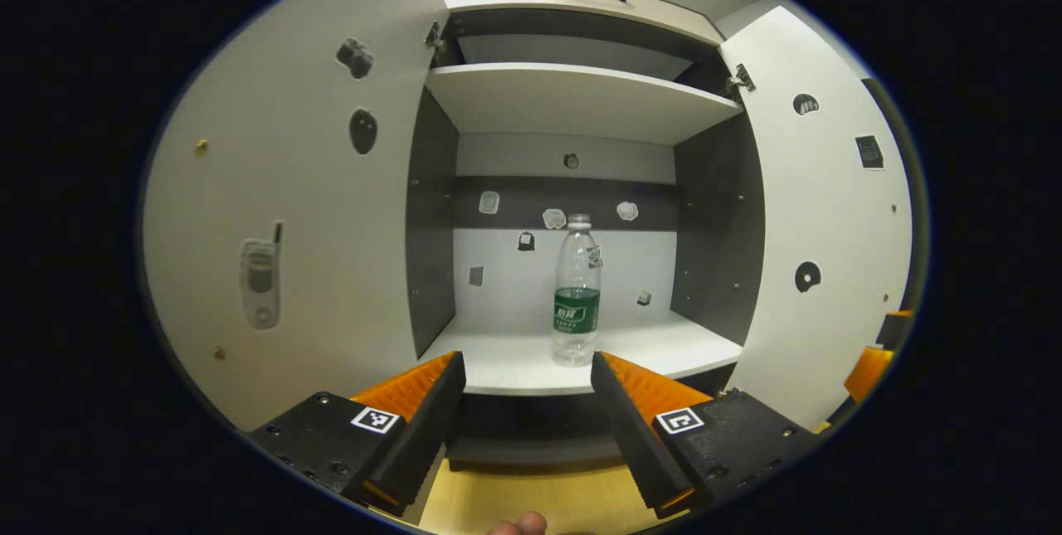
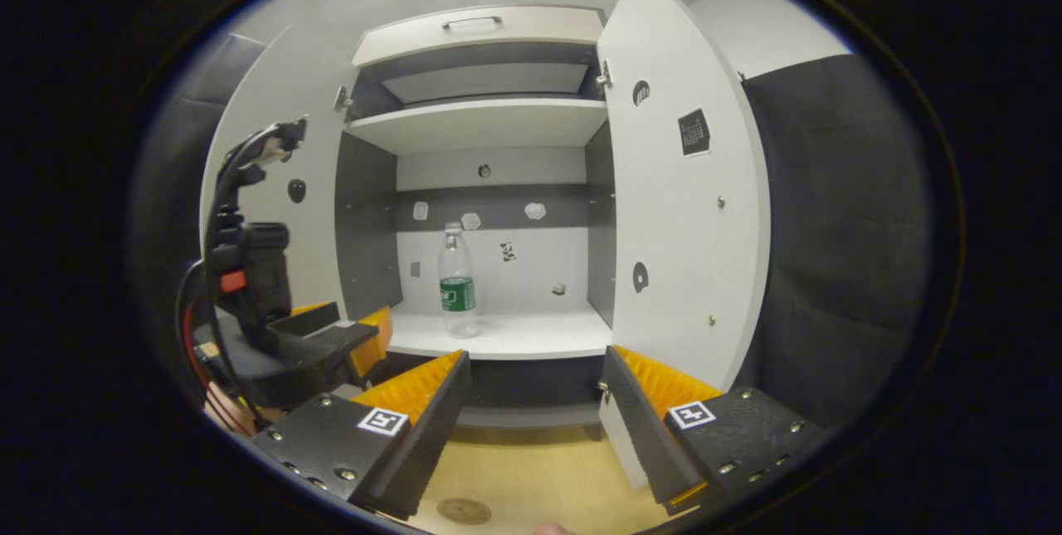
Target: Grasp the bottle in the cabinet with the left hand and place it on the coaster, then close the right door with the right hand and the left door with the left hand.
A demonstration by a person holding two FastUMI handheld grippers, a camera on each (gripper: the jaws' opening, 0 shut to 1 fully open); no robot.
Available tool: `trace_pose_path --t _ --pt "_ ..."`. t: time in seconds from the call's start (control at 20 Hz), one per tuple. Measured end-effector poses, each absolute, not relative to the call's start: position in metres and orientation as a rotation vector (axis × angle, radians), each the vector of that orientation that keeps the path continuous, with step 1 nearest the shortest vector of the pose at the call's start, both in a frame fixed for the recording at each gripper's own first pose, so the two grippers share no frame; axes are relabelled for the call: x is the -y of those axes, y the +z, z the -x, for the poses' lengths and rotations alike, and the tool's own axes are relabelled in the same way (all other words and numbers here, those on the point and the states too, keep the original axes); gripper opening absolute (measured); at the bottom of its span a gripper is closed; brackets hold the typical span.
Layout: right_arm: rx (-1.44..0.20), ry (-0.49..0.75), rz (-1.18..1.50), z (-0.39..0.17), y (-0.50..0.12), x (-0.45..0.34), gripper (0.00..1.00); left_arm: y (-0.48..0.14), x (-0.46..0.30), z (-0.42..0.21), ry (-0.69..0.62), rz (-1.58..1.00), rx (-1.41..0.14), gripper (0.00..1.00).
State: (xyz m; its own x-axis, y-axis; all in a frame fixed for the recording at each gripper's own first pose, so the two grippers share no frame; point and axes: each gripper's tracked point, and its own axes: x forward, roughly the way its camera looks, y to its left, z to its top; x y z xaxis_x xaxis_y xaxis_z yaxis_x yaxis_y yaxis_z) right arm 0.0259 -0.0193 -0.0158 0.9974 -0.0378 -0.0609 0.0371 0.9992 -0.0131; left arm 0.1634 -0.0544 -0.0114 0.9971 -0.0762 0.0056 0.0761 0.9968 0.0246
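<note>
Bottle (image 1: pixel 577 290) stands beyond the open left tongs (image 1: pixel 528 369)

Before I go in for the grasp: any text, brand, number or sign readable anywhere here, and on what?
Nothing reads clearly.
Green label on the bottle: white characters, too blurred to read.
Dark calendar-like sticker on the right door: grid print too small.
Square black-and-white markers on the left claw and right claw: patterns, not words.

Clear plastic bottle (image 1: pixel 576 294); matt, seemingly laminate cabinet (image 1: pixel 581 99).
</note>
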Motion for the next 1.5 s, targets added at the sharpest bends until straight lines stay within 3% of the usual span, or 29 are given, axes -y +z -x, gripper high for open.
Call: trace_pose_path --t 0.9,1.5 --pt "-0.146 -0.07 0.042 -0.049 -0.039 0.034 0.98 -0.009 0.105 -0.328 -0.131 0.012 -0.004 0.96" --pt "-0.185 -0.071 0.031 -0.044 -0.054 0.045 0.98 -0.02 0.113 -0.368 -0.111 -0.08 -0.008 0.96"
